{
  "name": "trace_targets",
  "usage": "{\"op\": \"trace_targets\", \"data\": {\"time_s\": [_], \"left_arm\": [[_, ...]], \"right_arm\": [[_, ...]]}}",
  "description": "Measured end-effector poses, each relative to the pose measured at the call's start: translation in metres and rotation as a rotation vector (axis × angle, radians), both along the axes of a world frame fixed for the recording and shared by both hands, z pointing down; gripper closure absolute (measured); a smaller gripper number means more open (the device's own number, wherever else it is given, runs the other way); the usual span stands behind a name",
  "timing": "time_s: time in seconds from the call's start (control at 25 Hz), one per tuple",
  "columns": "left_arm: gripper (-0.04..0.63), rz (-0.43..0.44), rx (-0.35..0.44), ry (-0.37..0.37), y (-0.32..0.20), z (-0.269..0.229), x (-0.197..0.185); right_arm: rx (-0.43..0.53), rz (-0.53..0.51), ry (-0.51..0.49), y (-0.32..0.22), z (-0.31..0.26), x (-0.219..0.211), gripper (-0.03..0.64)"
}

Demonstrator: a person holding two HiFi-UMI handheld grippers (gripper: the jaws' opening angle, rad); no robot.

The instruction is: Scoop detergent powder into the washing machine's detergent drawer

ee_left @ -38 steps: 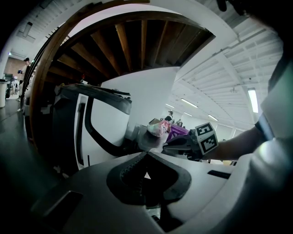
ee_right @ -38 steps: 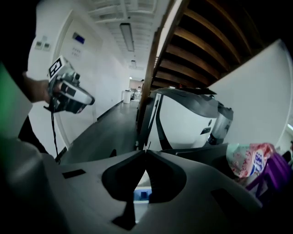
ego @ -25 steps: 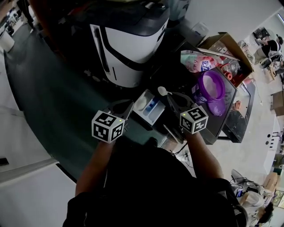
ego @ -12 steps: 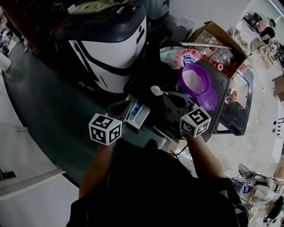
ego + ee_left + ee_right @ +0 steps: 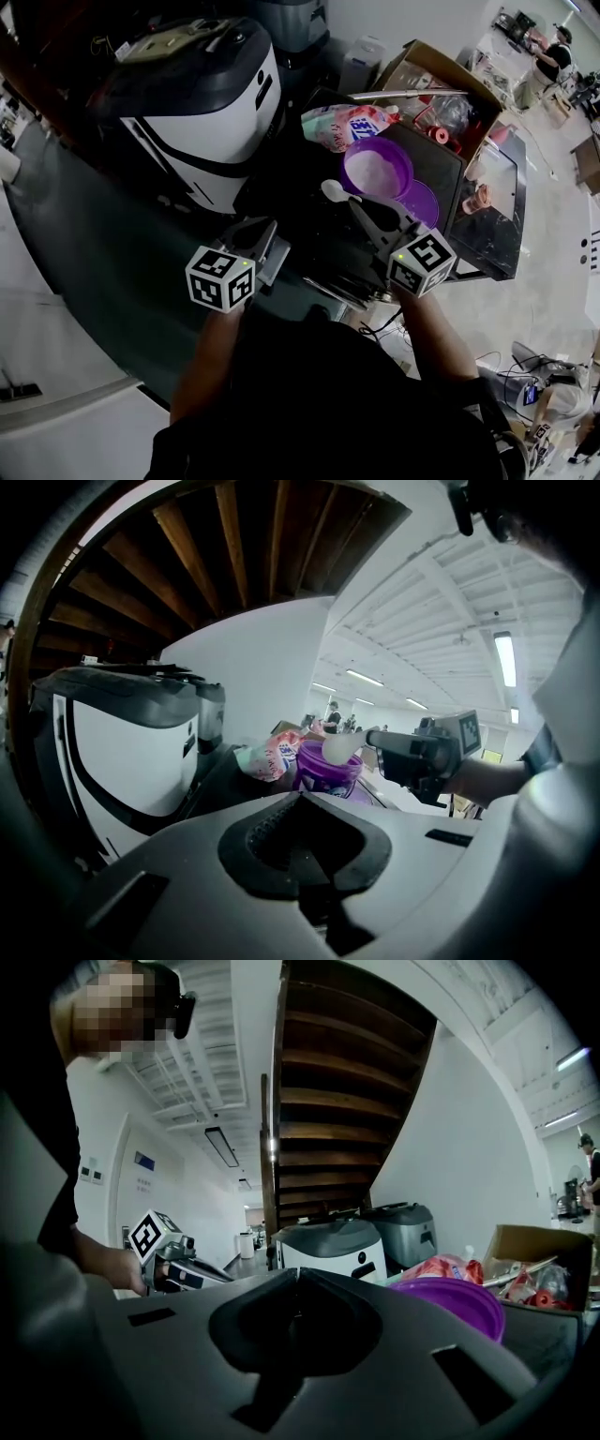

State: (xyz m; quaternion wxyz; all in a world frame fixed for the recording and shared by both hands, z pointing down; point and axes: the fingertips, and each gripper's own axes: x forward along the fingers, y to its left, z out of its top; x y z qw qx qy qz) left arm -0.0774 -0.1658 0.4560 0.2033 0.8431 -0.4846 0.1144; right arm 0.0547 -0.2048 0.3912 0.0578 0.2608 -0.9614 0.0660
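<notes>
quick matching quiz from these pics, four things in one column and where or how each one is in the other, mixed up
1 white plastic spoon
2 round purple tub
3 pink printed bag
4 flat purple lid

a open, white powder inside
b held by the right gripper
c lying flat right beside the tub
d lying just behind the tub

Pairs: 1-b, 2-a, 3-d, 4-c

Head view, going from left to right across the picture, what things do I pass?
washing machine → left gripper → white scoop → purple tub with powder inside → person standing far off at the top right.
</notes>
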Motion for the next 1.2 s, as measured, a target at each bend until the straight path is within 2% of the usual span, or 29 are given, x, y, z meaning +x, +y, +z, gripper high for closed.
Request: {"op": "trace_targets", "data": {"time_s": [0.32, 0.56, 0.96, 1.2], "left_arm": [[0.588, 0.039, 0.031, -0.012, -0.020, -0.015, 0.044], [0.588, 0.096, 0.052, -0.010, -0.029, -0.022, 0.060], [0.588, 0.156, 0.090, 0.005, -0.043, -0.033, 0.058], [0.588, 0.186, 0.169, 0.005, -0.053, -0.063, 0.055]], "right_arm": [[0.018, 0.073, -0.032, -0.009, -0.013, 0.061, 0.598], [0.012, 0.176, -0.029, -0.022, -0.006, 0.092, 0.598], [-0.014, 0.313, -0.047, -0.027, -0.005, 0.112, 0.598], [0.007, 0.354, -0.051, -0.024, -0.016, 0.114, 0.598]]}}
